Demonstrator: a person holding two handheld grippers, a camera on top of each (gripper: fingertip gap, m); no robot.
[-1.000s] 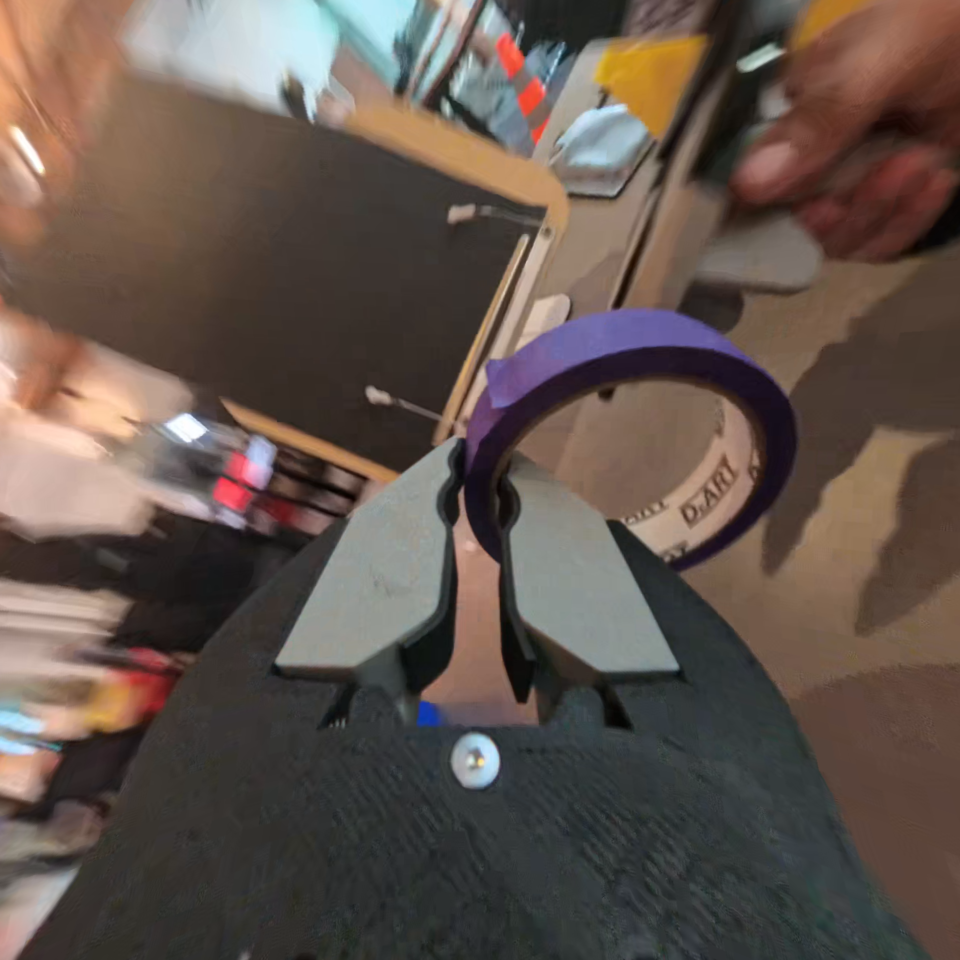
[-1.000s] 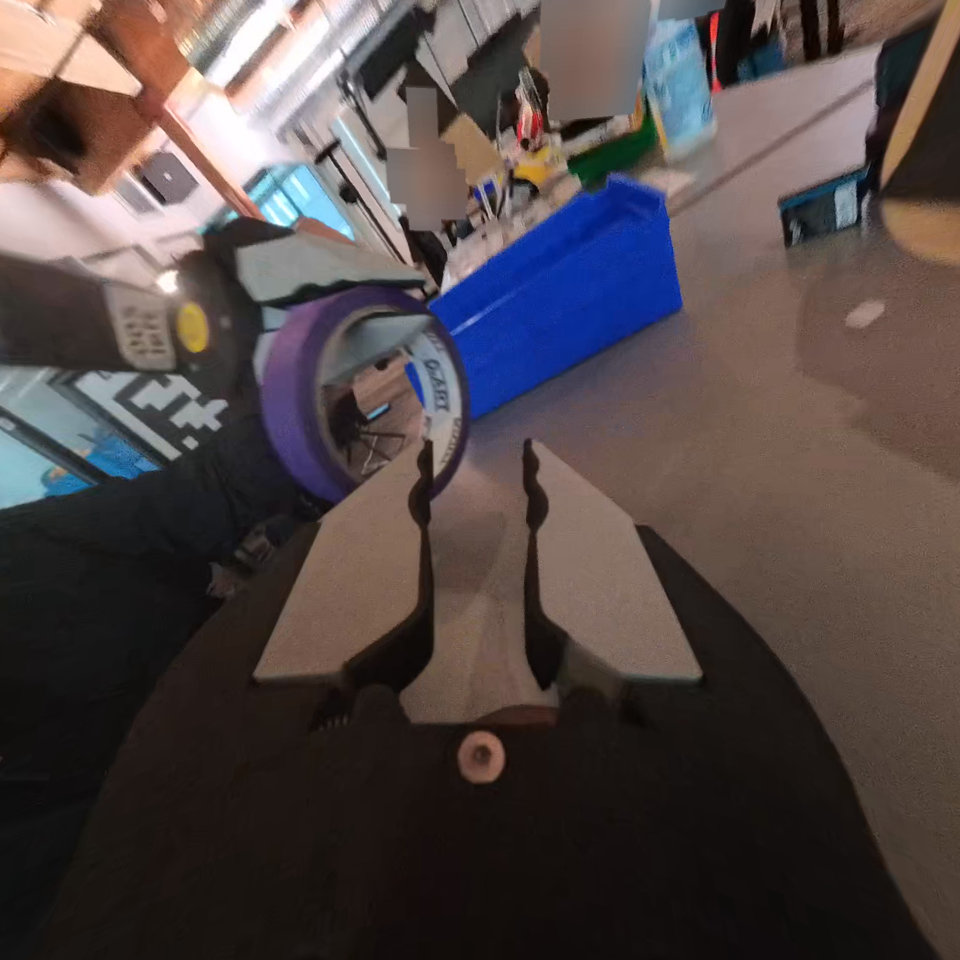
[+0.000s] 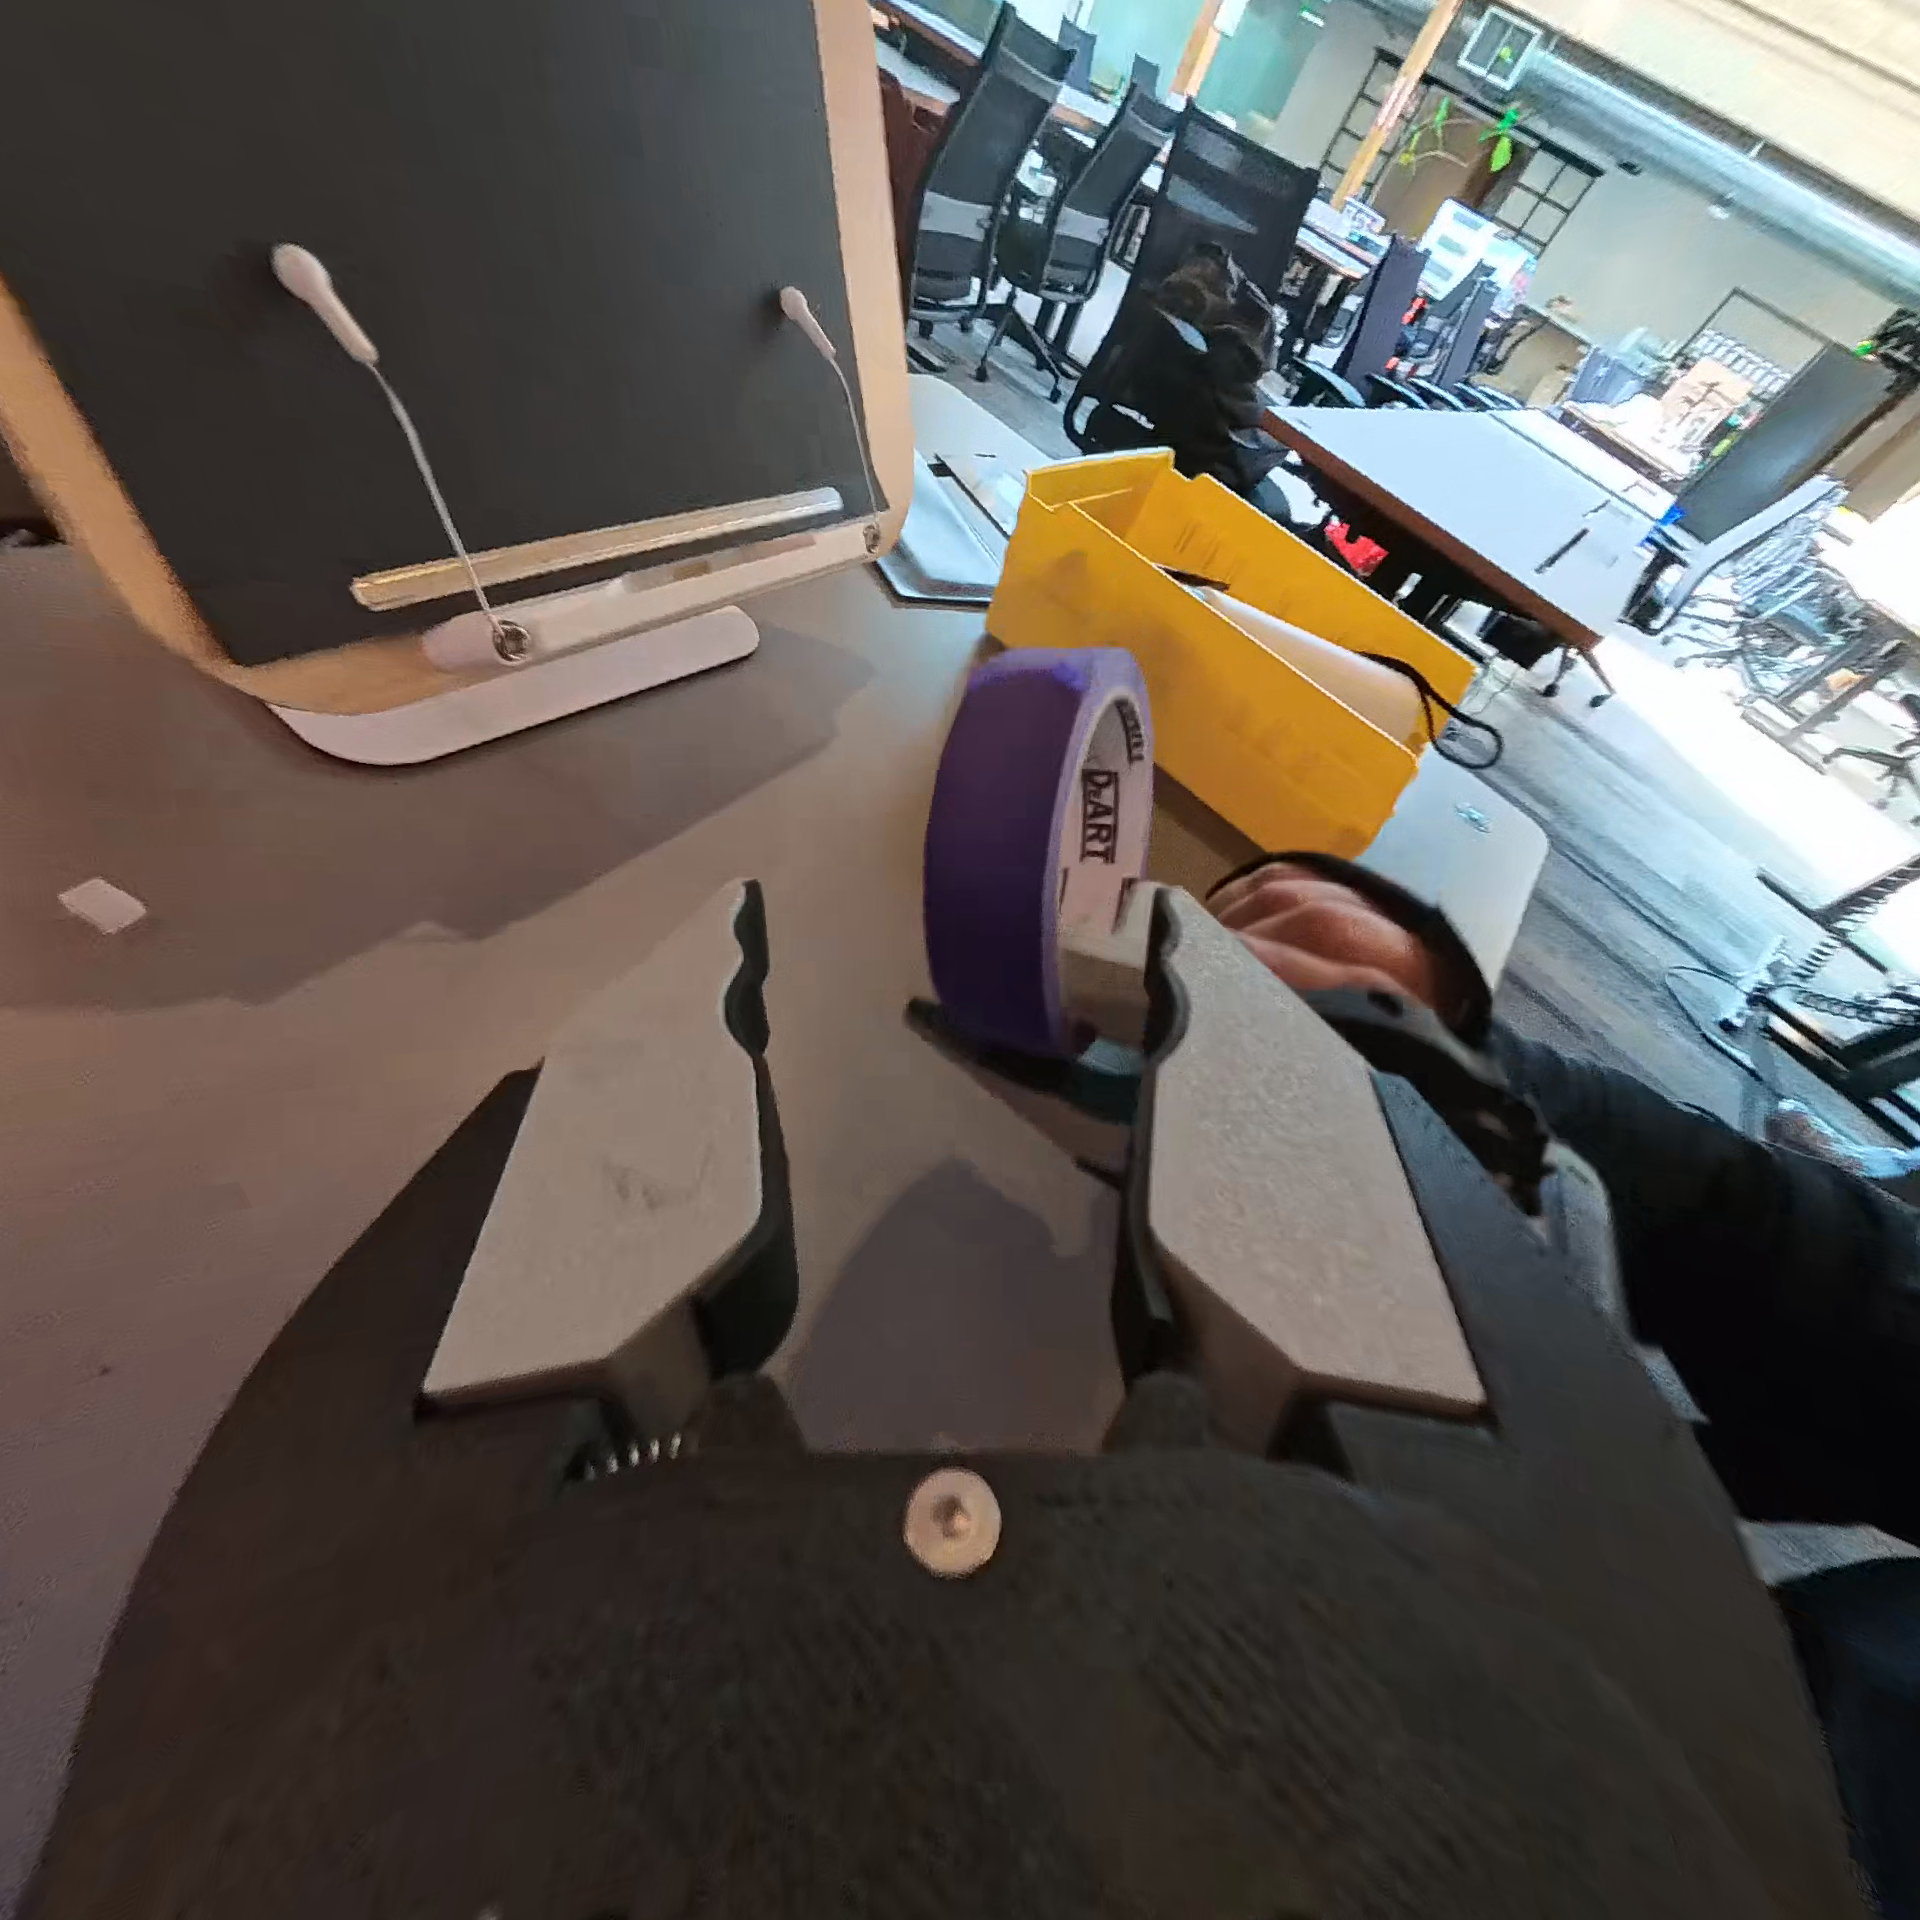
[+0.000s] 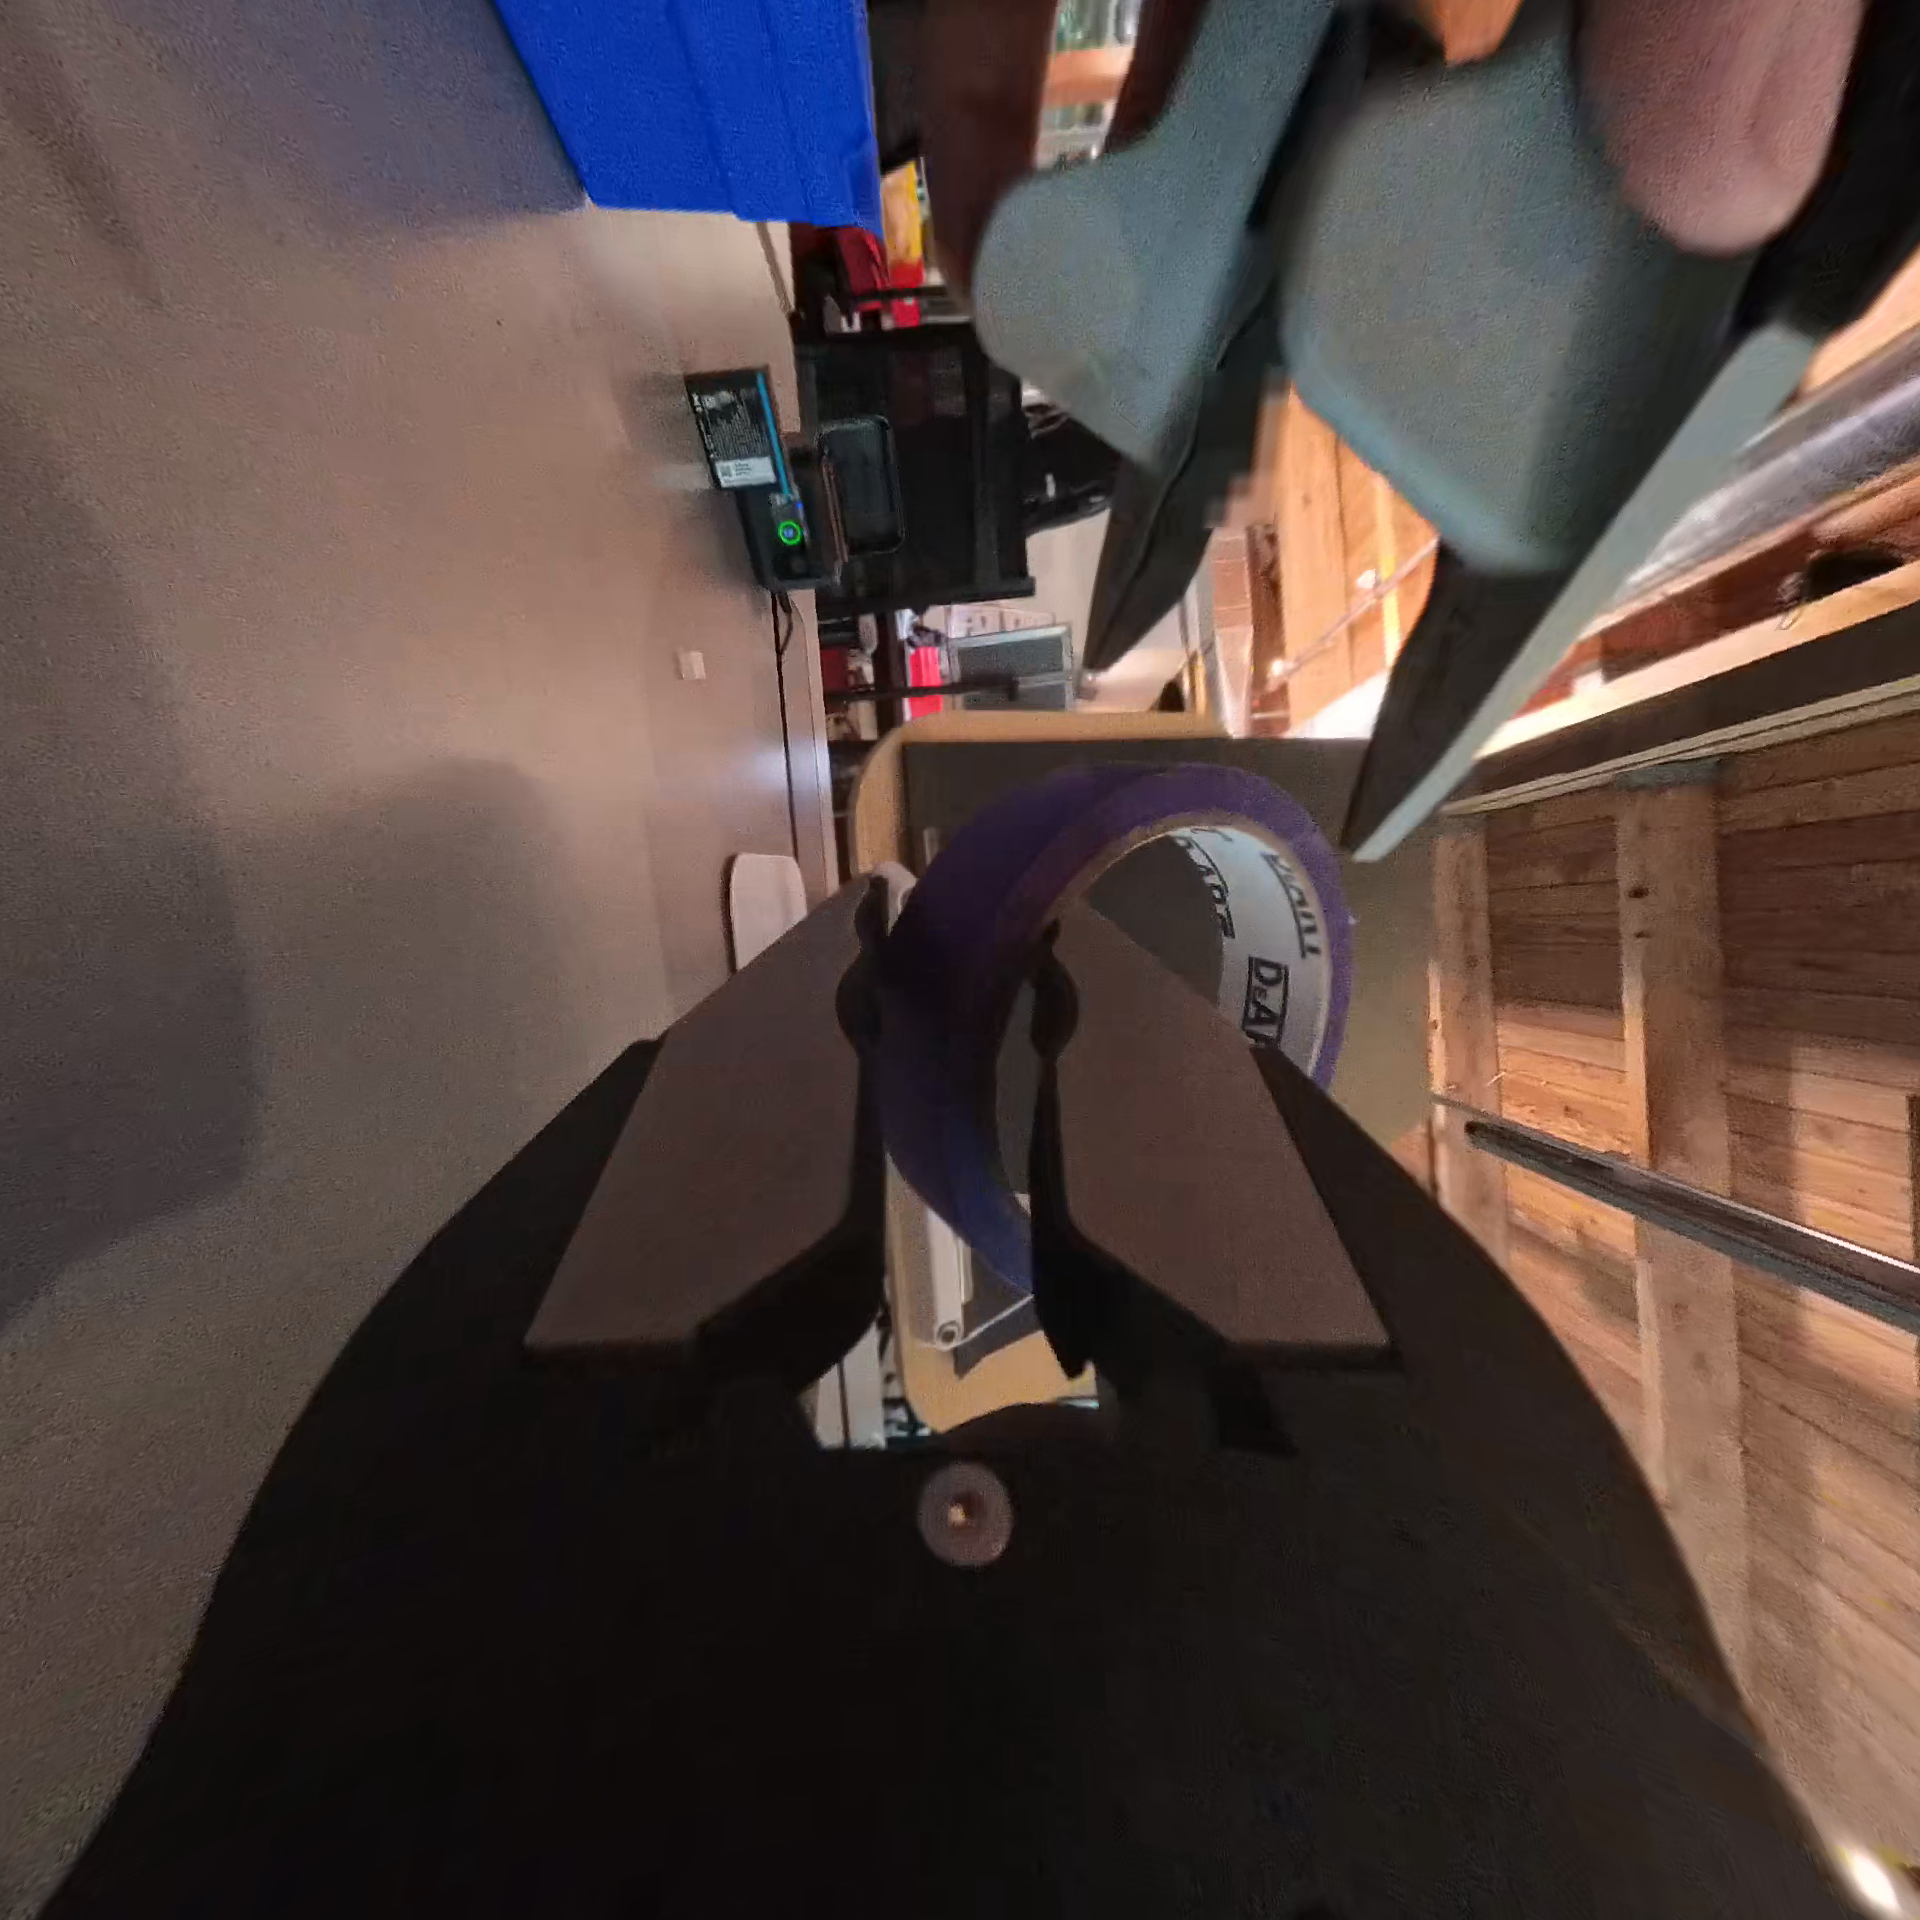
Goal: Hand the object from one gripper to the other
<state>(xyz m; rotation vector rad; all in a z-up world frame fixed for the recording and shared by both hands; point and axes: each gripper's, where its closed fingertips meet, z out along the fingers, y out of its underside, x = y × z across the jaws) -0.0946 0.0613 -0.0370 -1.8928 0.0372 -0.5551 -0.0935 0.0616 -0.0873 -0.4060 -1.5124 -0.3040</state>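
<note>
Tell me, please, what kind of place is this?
Probably an open-plan office or lab workspace: rows of office chairs at long desks, a yellow storage bin on the table, and exposed ducting overhead.

Tape roll now in right tool

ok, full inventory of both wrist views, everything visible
tape roll: 1, purple, white core, clamped in right gripper
book stand: 1, dark panel, light wood edge, on table left of the tape
yellow bin: 1, behind the tape
blue bin: 1, top of right wrist view
table: 1, grey-brown
office chairs: several, black, background
left gripper: 1, grey fingers, open, empty
right gripper: 1, shut on tape
hand: 1, behind right gripper
</note>
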